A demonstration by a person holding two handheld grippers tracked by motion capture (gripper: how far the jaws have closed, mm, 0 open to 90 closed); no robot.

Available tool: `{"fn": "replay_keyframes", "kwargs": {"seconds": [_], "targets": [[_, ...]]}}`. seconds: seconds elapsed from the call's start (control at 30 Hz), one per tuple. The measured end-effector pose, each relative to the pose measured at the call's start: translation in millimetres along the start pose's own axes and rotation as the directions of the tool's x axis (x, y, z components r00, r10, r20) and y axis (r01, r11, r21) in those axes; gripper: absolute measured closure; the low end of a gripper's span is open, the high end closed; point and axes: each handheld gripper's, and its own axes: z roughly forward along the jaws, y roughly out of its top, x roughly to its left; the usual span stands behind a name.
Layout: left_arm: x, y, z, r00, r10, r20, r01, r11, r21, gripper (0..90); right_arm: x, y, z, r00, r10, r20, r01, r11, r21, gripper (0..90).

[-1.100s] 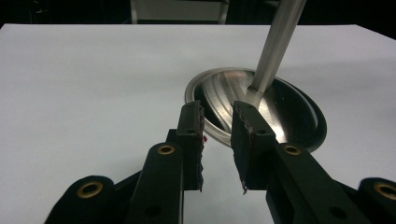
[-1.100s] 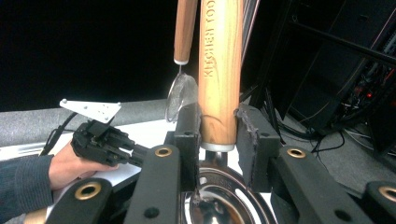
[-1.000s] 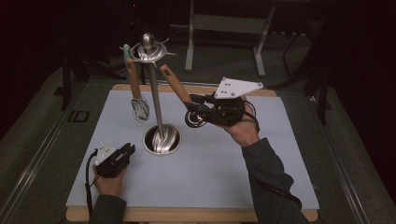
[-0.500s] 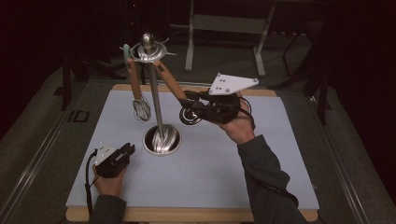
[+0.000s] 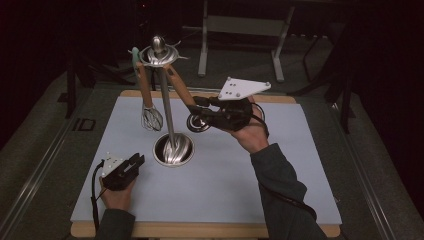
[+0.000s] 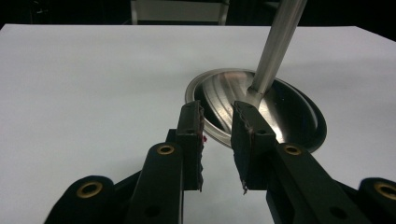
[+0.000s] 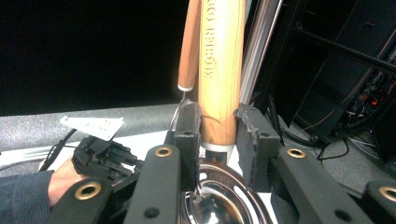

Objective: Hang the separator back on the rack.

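Note:
A steel utensil stand [image 5: 165, 105] rises from a round base [image 5: 173, 150] near the middle of the pale mat [image 5: 240, 180]. From its top ring hangs a wooden-handled whisk [image 5: 150, 117]. My right gripper [image 5: 196, 111] is shut on the wooden handle [image 7: 222, 70] of a ladle [image 5: 199, 122], just above its steel bowl [image 7: 224, 200]. The handle slants up to the ring; whether it is hooked I cannot tell. My left gripper [image 5: 136, 161] rests low at the mat's front left, open with nothing between its pads [image 6: 191, 135], pointing at the base [image 6: 280, 112].
The mat lies on a wooden table whose edge [image 5: 200, 231] shows at the front. A grey metal frame [image 5: 240, 25] stands on the dark floor beyond the table. The whisk's handle [image 7: 189, 46] and the stand's pole [image 7: 259, 42] stand close behind the held ladle.
My right gripper has shifted a little left with the ladle, bringing its bowl nearer the pole. The left gripper has stayed put.

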Motion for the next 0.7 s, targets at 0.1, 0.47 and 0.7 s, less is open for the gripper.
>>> {"fn": "replay_keyframes", "kwargs": {"seconds": [0.1, 0.47, 0.7], "targets": [[0.0, 0.0, 0.0, 1.0, 0.001, 0.0, -0.001, 1.0, 0.0, 73.8, -0.8, 0.0, 2.0, 1.0, 0.001, 0.001, -0.001, 1.0, 0.003, 70.9], [0.1, 0.0, -0.1, 1.0, 0.0, 0.001, 0.0, 1.0, -0.001, 73.7, -1.2, -0.1, 6.4, 1.0, 0.005, 0.001, -0.005, 0.9999, 0.011, 70.9], [0.0, 0.0, -0.2, 1.0, 0.002, 0.0, -0.002, 1.0, 0.0, 73.8, -0.4, 1.0, 7.9, 1.0, 0.0, -0.004, 0.0, 0.9999, 0.016, 71.0]]}}
